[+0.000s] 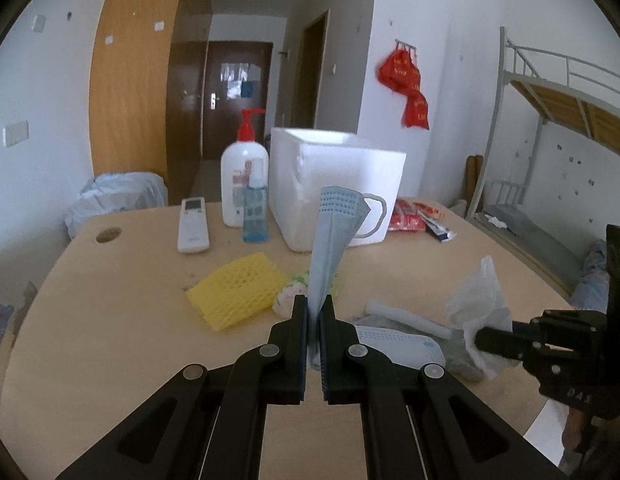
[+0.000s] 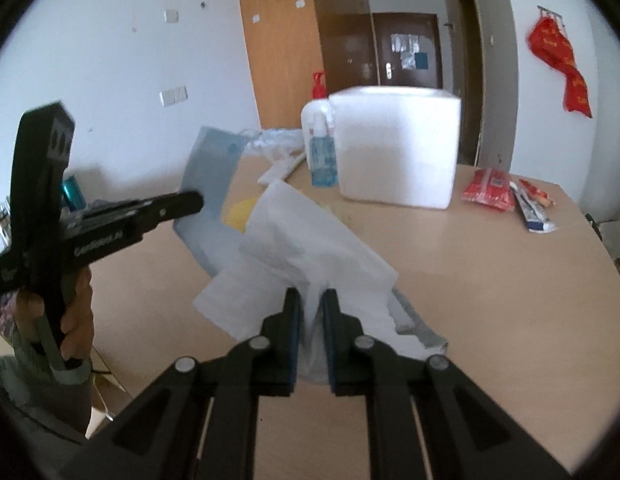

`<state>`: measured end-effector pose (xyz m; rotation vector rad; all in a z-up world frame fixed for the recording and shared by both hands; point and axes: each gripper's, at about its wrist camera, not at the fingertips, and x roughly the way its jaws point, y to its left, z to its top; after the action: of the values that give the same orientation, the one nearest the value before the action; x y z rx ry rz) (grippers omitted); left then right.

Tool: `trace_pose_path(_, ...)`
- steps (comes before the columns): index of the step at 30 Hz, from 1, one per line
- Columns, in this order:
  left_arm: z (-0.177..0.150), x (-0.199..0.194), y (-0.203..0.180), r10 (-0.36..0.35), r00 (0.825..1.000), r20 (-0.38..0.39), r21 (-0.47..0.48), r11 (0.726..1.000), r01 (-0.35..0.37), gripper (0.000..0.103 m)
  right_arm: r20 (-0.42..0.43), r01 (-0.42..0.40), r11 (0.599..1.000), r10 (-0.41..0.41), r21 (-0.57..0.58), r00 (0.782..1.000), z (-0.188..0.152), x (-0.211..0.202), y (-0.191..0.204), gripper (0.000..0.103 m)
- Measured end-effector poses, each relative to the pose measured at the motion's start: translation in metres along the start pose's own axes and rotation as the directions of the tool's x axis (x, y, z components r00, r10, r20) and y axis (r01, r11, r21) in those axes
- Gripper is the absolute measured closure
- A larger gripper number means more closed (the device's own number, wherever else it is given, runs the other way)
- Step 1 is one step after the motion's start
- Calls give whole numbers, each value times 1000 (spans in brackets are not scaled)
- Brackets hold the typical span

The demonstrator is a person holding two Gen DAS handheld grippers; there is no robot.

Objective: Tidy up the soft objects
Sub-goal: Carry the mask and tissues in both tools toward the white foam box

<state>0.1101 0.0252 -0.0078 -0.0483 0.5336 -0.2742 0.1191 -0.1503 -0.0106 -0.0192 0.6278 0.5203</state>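
My left gripper (image 1: 313, 305) is shut on a light blue face mask (image 1: 333, 232), which stands up from the jaws above the table. The right wrist view shows that same gripper (image 2: 192, 201) at the left with the mask (image 2: 210, 168) hanging beyond it. My right gripper (image 2: 311, 300) is shut on a crumpled white plastic bag (image 2: 310, 240), held off the table. In the left wrist view it (image 1: 479, 340) comes in from the right with the bag (image 1: 479, 300) bunched at its tips. A yellow foam net (image 1: 238, 292) and a small flowered soft item (image 1: 288, 297) lie on the table.
A white foam box (image 1: 337, 184) stands at the back of the wooden table (image 1: 130, 360), with a lotion pump bottle (image 1: 242, 176), a blue spray bottle (image 1: 255, 208) and a remote (image 1: 193, 224) to its left. Red packets (image 1: 407, 218) lie to its right. A white foam tube (image 1: 405, 318) and a dotted white pack (image 1: 401, 346) lie near my grippers.
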Motion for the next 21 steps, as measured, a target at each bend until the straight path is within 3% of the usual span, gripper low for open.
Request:
trace_pose_path(13,0,-49,-4,91,991,95,21,995,-94,98,123,17,999,-21,34,992,9,-30,0,89)
trace_pose_path(21,-4,-75,-8,171,974,150,26,984,-177,98,184,36,999,-43,39,982,7,-51,1,89)
